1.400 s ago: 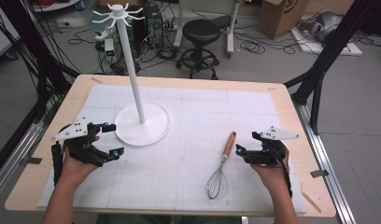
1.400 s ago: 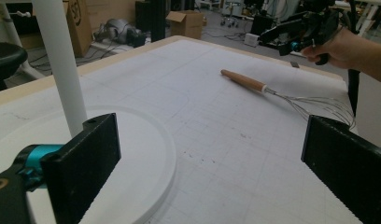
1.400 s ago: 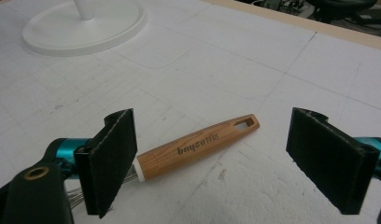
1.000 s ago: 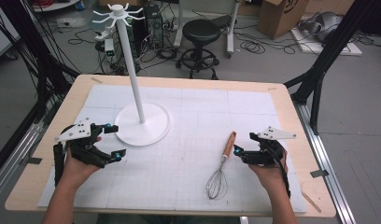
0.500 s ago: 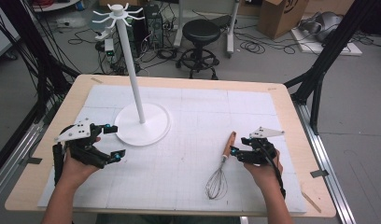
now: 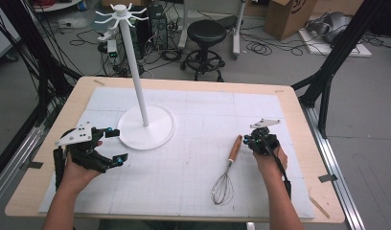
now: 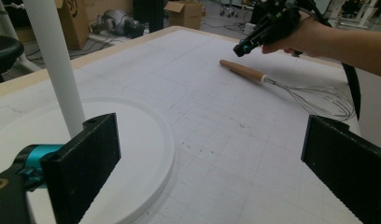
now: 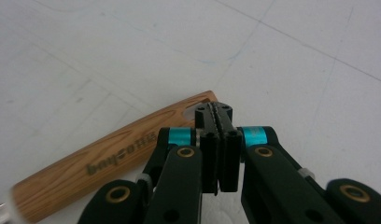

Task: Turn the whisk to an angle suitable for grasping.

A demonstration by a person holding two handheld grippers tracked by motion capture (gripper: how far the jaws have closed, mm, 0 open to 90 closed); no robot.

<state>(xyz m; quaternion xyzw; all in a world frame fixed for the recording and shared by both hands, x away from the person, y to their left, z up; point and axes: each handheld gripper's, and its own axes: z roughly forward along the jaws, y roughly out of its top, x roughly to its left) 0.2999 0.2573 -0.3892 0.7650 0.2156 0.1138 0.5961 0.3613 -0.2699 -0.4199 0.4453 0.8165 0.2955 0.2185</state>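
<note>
Right gripper [image 6: 249,140] has slid in toward the whisk [image 6: 227,172] over the last second and now sits at the top end of its handle; left gripper [image 6: 116,145] hasn't moved. Right jaws are pressed flat together with nothing between them, tips just over the handle's end in the right gripper view; can't tell if they touch it. Left jaws are spread wide, nothing held, hovering just beside the base of the white stand [image 6: 146,127].

Whisk lies flat on the tabletop [image 6: 299,124], right of centre: wire balloon toward the person, rounded wooden handle [image 8: 109,149] pointing away. Handle has visible grain, a small hole near its end and a burned-in brand mark, partly blocked by the jaws and not readable with certainty. Wire loops are thin and hard to resolve in the high view.

Stand is a smooth white pole on a round flat disc, with radial hooks at the top. White gridded mat [image 6: 193,110] covers a light wood tabletop. Left gripper view cuts the pole off at the top edge.
</note>
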